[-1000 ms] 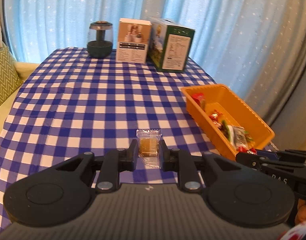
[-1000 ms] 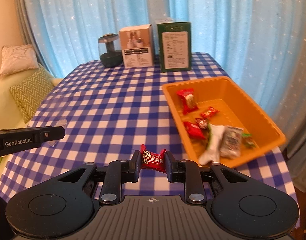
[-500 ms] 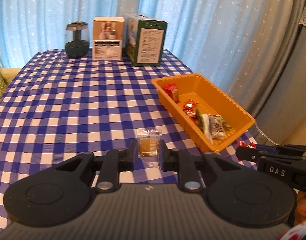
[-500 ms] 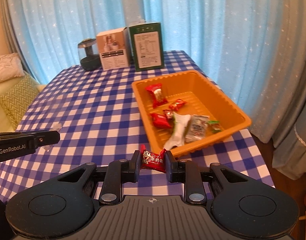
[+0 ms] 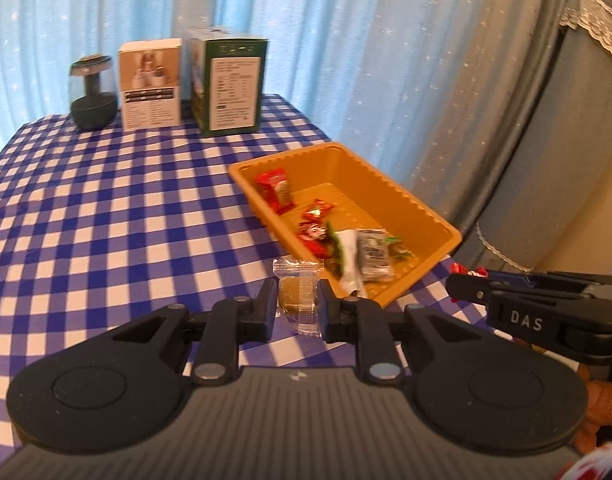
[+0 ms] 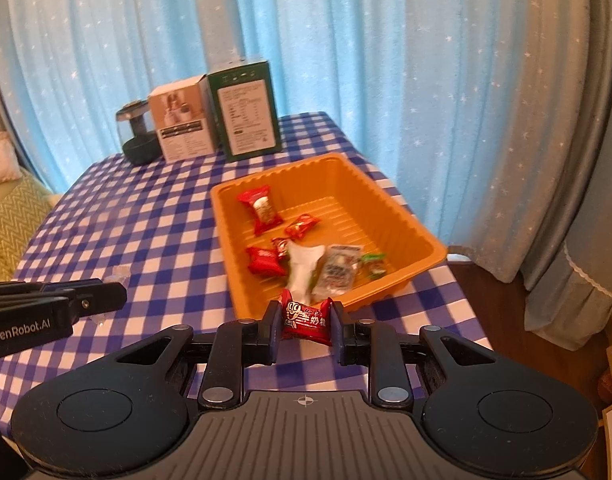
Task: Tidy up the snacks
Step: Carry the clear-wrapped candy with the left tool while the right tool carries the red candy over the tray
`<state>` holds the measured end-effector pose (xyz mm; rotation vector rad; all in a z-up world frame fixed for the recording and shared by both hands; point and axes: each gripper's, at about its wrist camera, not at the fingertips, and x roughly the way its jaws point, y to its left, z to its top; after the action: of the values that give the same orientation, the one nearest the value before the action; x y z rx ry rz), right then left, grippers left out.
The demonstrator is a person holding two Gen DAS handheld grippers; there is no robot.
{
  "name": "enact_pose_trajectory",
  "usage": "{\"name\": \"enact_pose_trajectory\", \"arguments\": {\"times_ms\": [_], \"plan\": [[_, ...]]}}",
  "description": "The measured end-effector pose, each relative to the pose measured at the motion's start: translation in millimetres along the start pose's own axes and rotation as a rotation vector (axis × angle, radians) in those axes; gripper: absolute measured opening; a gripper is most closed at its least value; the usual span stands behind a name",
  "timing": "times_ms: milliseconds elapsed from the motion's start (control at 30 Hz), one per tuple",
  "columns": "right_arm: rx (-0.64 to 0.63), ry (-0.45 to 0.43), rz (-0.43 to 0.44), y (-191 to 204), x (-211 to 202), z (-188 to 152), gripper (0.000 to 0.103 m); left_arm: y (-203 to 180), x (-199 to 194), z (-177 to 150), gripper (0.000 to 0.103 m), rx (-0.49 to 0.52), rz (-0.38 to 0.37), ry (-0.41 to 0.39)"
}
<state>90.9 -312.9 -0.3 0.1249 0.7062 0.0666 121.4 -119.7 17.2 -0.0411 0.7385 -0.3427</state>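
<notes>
Snacks are being gathered into the orange tray (image 6: 401,216), used as landmark. Left of the tray's near corner, a clear-wrapped brown cake (image 5: 298,294) is pinched between the narrow fingers of the left gripper (image 5: 298,308), lifted clear of the checked tablecloth (image 5: 106,220), probably for a drop over the rim. Inside the tray, red packets, a white packet and a grey one are piled toward the near end. Just before the tray's near rim, a red candy (image 6: 305,318) is clamped by the right gripper (image 6: 305,326), likewise carried for release.
</notes>
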Motion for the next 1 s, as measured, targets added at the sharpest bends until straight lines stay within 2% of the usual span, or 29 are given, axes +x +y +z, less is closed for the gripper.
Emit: {"name": "enact_pose_trajectory", "arguments": {"times_ms": [500, 1000], "plan": [[0.031, -0.026, -0.030, -34, 17, 23, 0.026, -32, 37, 24, 0.019, 0.055, -0.044, 0.010], [-0.002, -0.027, -0.012, -47, 68, 58, 0.026, -33, 96, 58, 0.019, 0.053, -0.052, 0.026]]}}
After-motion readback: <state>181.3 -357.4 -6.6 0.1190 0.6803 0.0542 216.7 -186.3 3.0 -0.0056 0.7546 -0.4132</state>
